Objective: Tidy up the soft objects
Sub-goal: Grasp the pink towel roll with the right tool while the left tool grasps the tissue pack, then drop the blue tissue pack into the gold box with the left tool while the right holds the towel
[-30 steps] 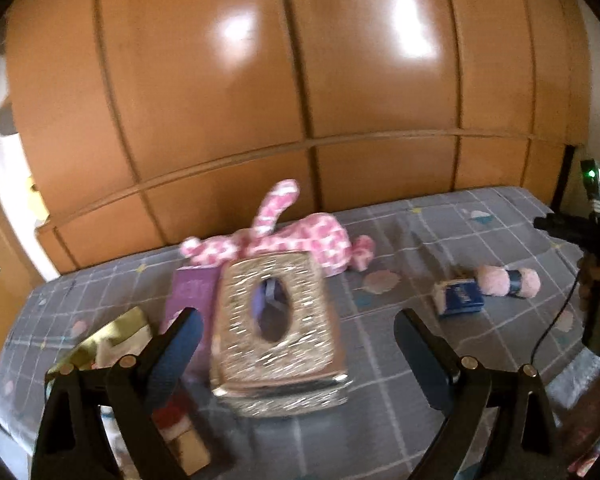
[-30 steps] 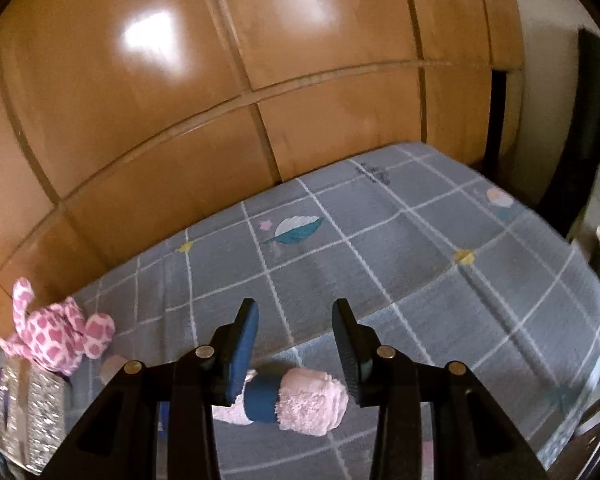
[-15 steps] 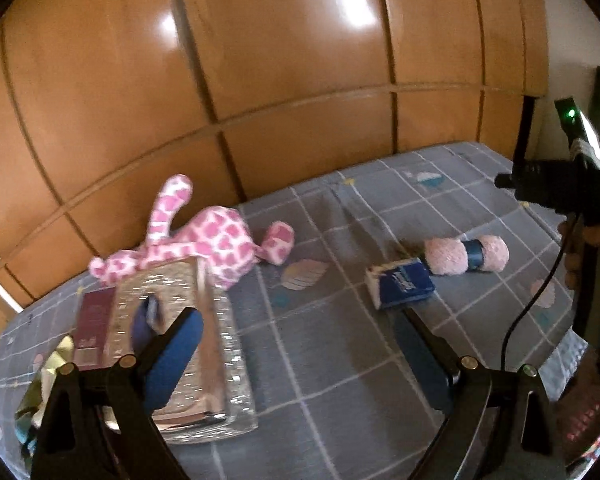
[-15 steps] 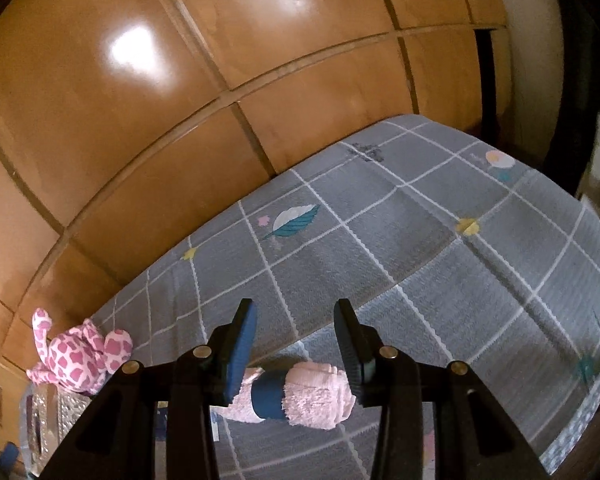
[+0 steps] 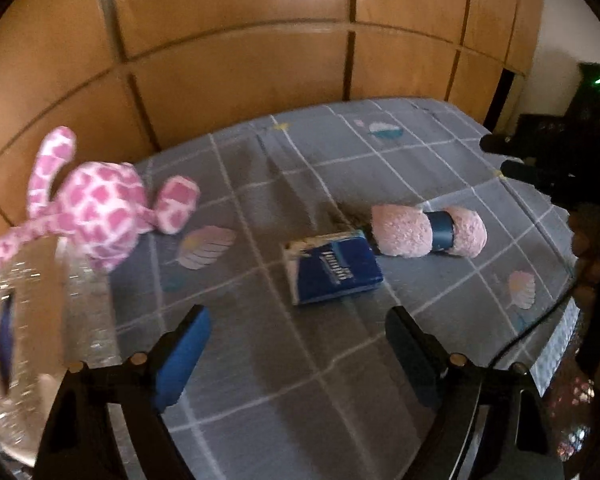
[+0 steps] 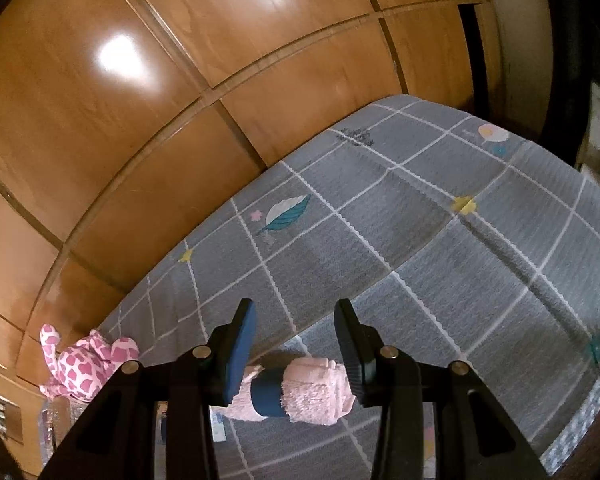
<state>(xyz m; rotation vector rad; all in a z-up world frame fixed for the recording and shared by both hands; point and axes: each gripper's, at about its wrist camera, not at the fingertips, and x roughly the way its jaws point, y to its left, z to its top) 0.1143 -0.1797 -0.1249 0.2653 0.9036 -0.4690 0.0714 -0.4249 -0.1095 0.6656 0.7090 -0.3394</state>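
A rolled pink towel with a blue band (image 5: 428,231) lies on the grey checked bedspread (image 5: 380,168). A blue tissue pack (image 5: 332,270) lies just left of it. A pink-and-white plush toy (image 5: 96,208) rests at the left, against a silver glitter tissue box (image 5: 28,320). My left gripper (image 5: 298,330) is open and empty, just in front of the tissue pack. My right gripper (image 6: 296,322) is open, above the towel roll (image 6: 300,394), which shows between its fingers. The plush (image 6: 80,368) is at the lower left of the right wrist view.
A brown wooden wardrobe (image 5: 260,40) stands behind the bed. The right hand-held gripper and its cable (image 5: 556,168) show at the right edge of the left wrist view. The bed's right edge (image 6: 580,432) drops off into a dark room.
The left gripper swung right, from over the glitter box to in front of the tissue pack. The right gripper stayed over the towel roll, tilting slightly.
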